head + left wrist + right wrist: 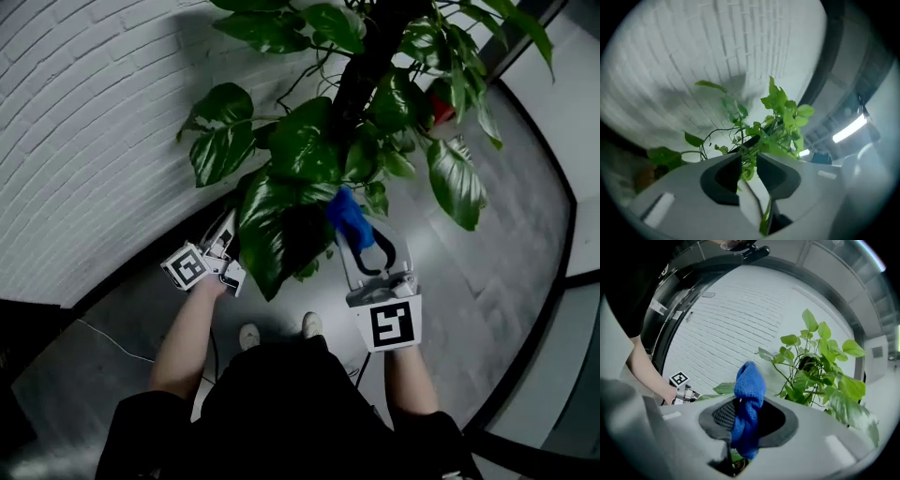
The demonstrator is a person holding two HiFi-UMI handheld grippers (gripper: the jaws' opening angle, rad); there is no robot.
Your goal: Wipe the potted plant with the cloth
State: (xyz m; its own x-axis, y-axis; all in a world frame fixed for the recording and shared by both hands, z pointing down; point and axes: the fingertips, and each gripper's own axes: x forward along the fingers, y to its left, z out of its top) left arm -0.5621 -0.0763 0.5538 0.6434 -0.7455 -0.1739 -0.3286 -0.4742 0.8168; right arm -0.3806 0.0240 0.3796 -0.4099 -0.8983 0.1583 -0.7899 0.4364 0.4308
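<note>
Right gripper (748, 416) is clenched on the cloth (749, 385). It's blue, bunched up, and pinched mid-length between the jaws. One end sticks up past the tips and the other hangs below them.

In the head view the cloth's free end is up against the plant (305, 145). It touches the foliage low in the middle, just right of a big drooping leaf (272, 230).

Left gripper (749, 161) has its jaws a little apart, so it's released, not clamped. A thin green leaf strip (764, 221) runs through the gap. The gap looks wider than the strip, so I don't see the pads pressing on it.

In the head view my left gripper sits at the left edge of that same big leaf, with its tips partly hidden behind it. Its marker cube (186, 266) is tilted, facing up and left.

The two grippers sit either side of the big leaf, left one lower, and they aren't touching each other.

The plant has broad, glossy, variegated leaves climbing a dark central pole (370, 56). There's something red (442, 111) among the upper right leaves, and I can't tell what it is. No view shows the pot.

Behind the plant and to the left is a white brick wall (94, 112). The floor (506, 281) is grey, with a thin cable (103, 337) lying at lower left. My shoes (312, 325) are below the plant, toes toward it.
</note>
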